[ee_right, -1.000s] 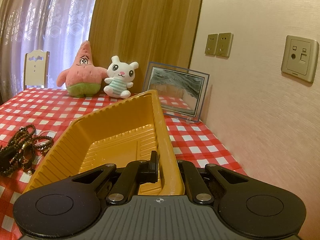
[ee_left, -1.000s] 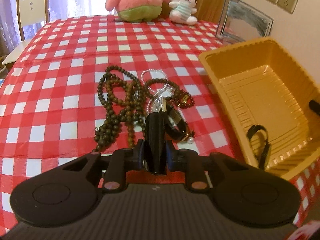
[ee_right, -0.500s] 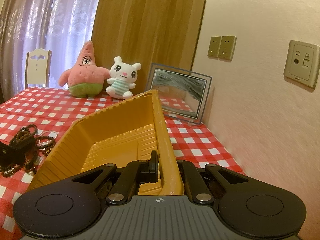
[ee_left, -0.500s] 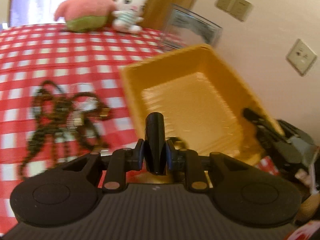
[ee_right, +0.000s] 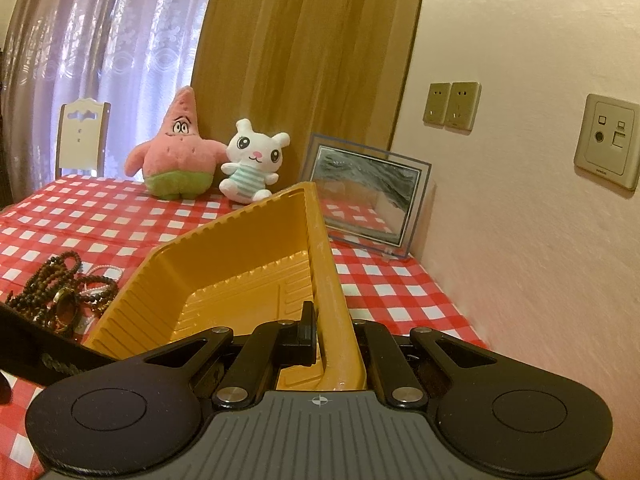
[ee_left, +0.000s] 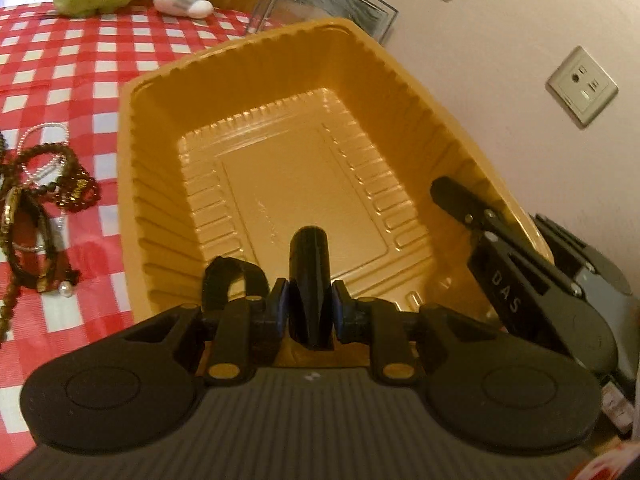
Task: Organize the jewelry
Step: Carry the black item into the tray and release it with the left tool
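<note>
Red-checked worktop (ee_left: 52,52) carries our yellow tray (ee_left: 160,208), its right rim clamped in our right claw (ee_right: 320,320). Our left claw (ee_left: 310,280), over the tray's near end, grips a black strap (ee_left: 232,276). Beaded jewelry (ee_left: 44,200) lies heaped left.

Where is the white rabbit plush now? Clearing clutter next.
In the right wrist view, the white rabbit plush sits at the table's far edge, between the pink starfish plush and the glass picture frame.
</note>
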Demonstrator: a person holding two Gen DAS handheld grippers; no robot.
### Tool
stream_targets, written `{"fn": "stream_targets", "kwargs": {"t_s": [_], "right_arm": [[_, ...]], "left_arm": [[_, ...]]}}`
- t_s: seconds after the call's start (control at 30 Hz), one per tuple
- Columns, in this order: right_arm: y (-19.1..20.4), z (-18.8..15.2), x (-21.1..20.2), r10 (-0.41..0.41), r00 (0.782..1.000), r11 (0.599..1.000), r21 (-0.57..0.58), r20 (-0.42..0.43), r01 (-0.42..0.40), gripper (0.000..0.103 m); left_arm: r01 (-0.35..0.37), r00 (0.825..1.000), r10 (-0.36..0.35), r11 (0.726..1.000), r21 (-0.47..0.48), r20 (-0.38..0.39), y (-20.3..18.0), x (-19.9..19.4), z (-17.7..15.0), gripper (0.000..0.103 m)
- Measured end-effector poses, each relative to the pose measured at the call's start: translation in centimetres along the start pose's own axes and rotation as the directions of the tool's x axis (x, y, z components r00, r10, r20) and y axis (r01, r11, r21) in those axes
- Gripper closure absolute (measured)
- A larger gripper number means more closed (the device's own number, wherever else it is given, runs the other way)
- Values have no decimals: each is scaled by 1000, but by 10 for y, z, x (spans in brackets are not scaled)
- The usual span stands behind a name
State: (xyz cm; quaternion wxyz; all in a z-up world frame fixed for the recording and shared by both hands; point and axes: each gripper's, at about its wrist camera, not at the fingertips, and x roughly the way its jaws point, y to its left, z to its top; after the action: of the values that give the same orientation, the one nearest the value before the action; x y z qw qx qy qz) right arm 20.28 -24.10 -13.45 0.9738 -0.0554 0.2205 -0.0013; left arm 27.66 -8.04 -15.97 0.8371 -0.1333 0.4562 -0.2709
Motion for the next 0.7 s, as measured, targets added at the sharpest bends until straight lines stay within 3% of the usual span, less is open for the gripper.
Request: {"fn": "stream_targets", "kwargs": {"t_s": [0.17,0.33,0.4,0.5,0.6,0.7], "right_arm": [[-2,-1,1,-4,1000,1000,6,-11,4,99],[-4,-3,1,-4,1000,1000,9,-15,4,99],[-5,-4,1,-4,1000,1000,11,-17,4,99],[-7,-5,2,-9,1000,1000,13,-20,10,99],[-8,-7,4,-17,1000,1000,14,-24,18,99],[-10,-8,5,-28,999,1000,13,-28,28,99]], "left_arm": [[42,999,-41,999,-16,36,2,-15,3,77],[53,993,-48,998,-37,109,14,-50,7,77],[23,990,-16,998,-51,138,25,-66,8,77],[-82,983,89,995,-49,160,43,-81,6,78],[-192,973,194,981,-32,126,62,-80,2,79],[-261,962,257,965,31,94,72,-68,-3,84]]}}
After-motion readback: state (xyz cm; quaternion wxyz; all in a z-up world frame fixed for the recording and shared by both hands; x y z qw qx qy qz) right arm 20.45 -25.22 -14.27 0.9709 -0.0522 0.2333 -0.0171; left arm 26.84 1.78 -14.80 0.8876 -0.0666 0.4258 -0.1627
